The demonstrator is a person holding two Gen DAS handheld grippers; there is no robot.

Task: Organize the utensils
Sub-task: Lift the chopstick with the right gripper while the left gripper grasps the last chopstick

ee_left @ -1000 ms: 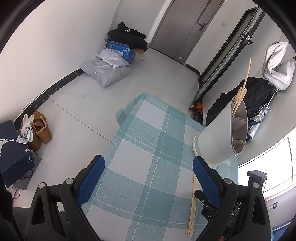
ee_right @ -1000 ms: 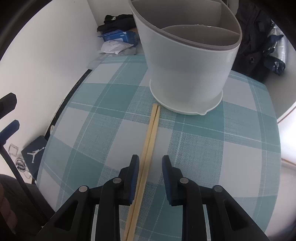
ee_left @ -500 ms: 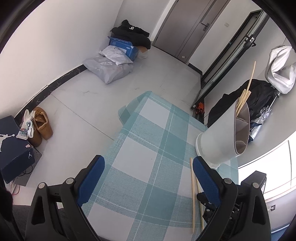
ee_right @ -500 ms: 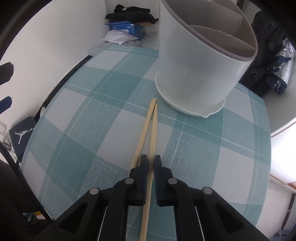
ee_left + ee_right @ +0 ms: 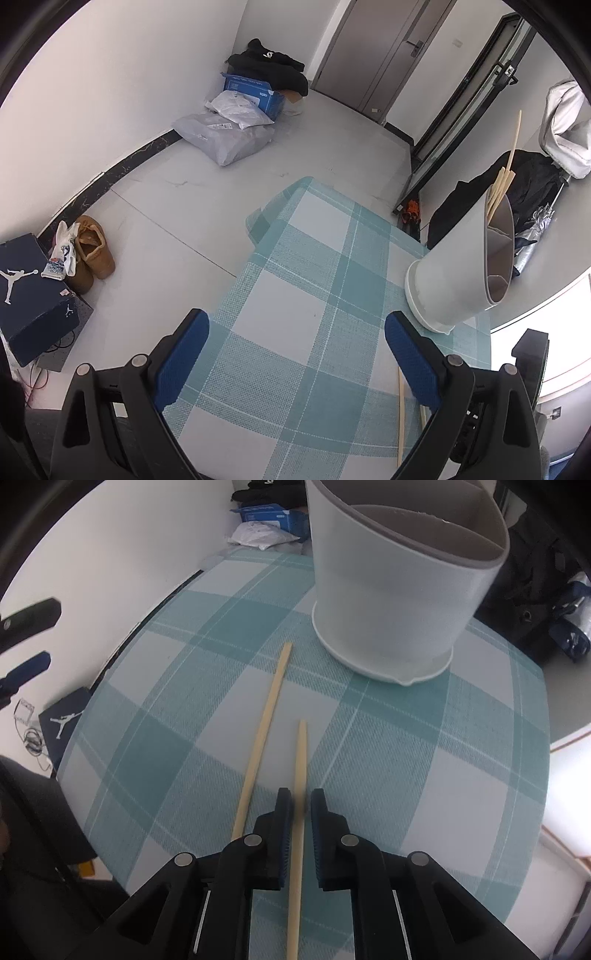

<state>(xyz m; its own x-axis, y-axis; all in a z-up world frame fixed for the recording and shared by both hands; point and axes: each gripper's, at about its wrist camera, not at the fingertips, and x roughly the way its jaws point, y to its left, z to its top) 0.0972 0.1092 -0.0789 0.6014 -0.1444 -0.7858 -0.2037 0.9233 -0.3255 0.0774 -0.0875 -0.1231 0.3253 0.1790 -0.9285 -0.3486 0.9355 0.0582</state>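
Note:
My right gripper (image 5: 300, 805) is shut on one wooden chopstick (image 5: 301, 753) and holds it above the teal checked tablecloth (image 5: 424, 757). A second chopstick (image 5: 264, 731) lies on the cloth just to its left. The white divided utensil holder (image 5: 391, 590) stands beyond them. In the left wrist view my left gripper (image 5: 297, 332) is open and empty over the cloth (image 5: 295, 295), with the holder (image 5: 454, 266) at the right and several chopsticks (image 5: 504, 173) standing in it. A chopstick (image 5: 400, 417) shows near the right finger.
The table's left edge drops to a grey floor (image 5: 184, 206). A navy shoe box (image 5: 29, 291), brown shoes (image 5: 92, 247), grey parcels (image 5: 229, 136) and a blue box (image 5: 251, 90) lie there. Dark clothing (image 5: 532, 602) sits behind the holder.
My right gripper closed on one chopstick and lifted it back from the holder, leaving the other on the cloth. The left gripper drew back and stays open.

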